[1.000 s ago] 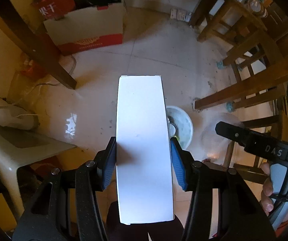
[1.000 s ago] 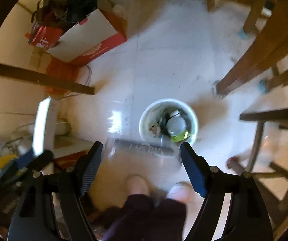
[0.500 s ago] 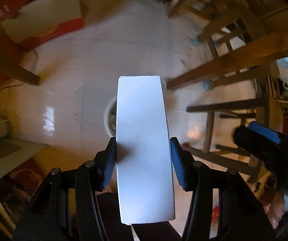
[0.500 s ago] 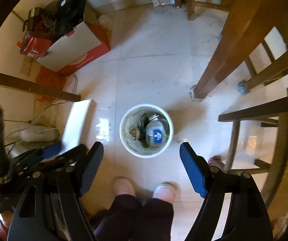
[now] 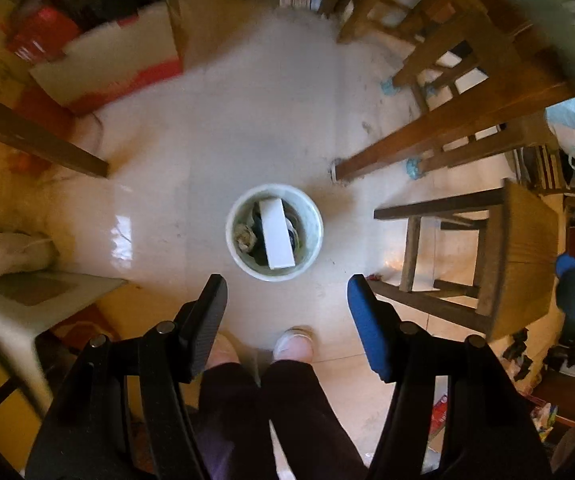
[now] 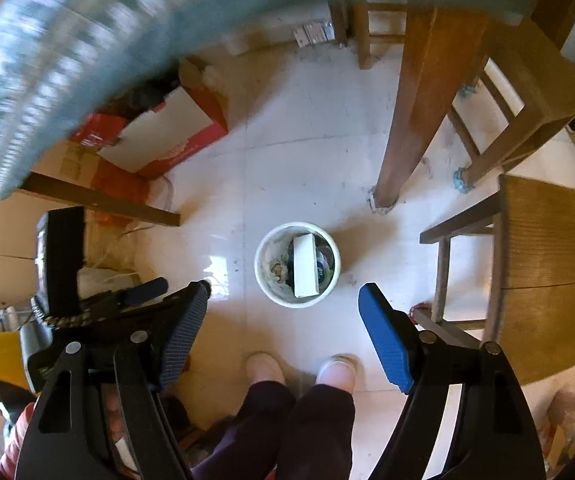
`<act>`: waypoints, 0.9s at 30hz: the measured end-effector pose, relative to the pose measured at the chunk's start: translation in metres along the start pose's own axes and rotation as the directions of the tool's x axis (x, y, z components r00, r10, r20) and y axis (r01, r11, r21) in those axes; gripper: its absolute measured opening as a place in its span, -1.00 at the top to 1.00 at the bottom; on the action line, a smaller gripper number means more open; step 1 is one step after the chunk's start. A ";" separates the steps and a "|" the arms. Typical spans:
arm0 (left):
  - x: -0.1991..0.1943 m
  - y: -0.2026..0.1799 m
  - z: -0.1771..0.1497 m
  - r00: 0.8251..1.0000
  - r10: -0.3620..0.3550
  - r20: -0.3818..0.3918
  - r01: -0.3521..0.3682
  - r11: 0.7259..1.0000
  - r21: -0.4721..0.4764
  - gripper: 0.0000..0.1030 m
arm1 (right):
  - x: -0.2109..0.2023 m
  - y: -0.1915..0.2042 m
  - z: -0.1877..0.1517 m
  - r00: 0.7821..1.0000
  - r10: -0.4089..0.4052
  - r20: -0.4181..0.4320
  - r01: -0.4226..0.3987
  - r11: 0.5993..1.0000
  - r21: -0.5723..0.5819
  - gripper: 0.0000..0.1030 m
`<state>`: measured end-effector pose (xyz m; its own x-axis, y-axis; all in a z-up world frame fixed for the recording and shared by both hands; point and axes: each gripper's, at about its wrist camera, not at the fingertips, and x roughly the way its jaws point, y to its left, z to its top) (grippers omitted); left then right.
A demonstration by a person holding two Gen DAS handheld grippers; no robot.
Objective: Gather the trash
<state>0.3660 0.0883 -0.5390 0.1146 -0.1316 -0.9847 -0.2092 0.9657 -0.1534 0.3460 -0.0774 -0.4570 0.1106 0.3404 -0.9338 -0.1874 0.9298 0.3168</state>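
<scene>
**White box lying in the bin, both tongs empty**

A pale tiled floor [image 5: 247, 128] runs between wooden table and chair legs, with a red-and-white carton [image 5: 111, 64] off by the wall. In the middle stands a small round trash bin [image 5: 234, 236], and a white box [image 5: 275, 232] lies slanted across the other rubbish inside it, one end near the rim. The left tongs [image 5: 283, 312] hang above the bin with jaws wide apart and nothing between them, which fits a piece just let go from overhead. The right tongs [image 6: 283, 320] are spread apart too and hold nothing, aimed down at the same bin. The person's feet [image 6: 301, 368] stand just beside it. A wooden stool [image 5: 523, 256] sits close on the right and a table leg [image 6: 415, 120] comes down near the bin's far side; both would crowd a low reach. A blurred blue-grey edge [image 6: 87, 40] fills the top of the right view; what it is cannot be told.
</scene>
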 end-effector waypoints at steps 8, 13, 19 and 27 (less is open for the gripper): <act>-0.189 -0.018 -0.033 0.975 0.009 0.222 -0.007 1.000 -0.007 -0.19 | -0.131 0.030 0.001 0.989 0.032 0.142 -0.021 0.997 -0.076 -0.47; -0.298 -0.032 -0.062 0.916 -0.020 0.401 0.015 1.000 0.016 -0.19 | -0.223 0.056 -0.011 0.956 0.033 0.291 0.007 0.991 -0.135 -0.47; -0.413 -0.048 -0.114 0.792 -0.079 0.606 0.020 0.994 0.103 -0.19 | -0.335 0.091 -0.051 0.851 0.047 0.523 0.063 0.979 -0.192 -0.47; -0.535 -0.040 -0.229 0.583 -0.177 0.793 0.027 0.980 0.199 -0.24 | -0.436 0.137 -0.152 0.672 0.075 0.737 0.131 0.967 -0.218 -0.49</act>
<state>0.0911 0.0687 -0.0248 0.8741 -0.0707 -0.4806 -0.0084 0.9870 -0.1604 0.1241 -0.1195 -0.0317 0.7792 0.4016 -0.4811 -0.3795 0.9133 0.1477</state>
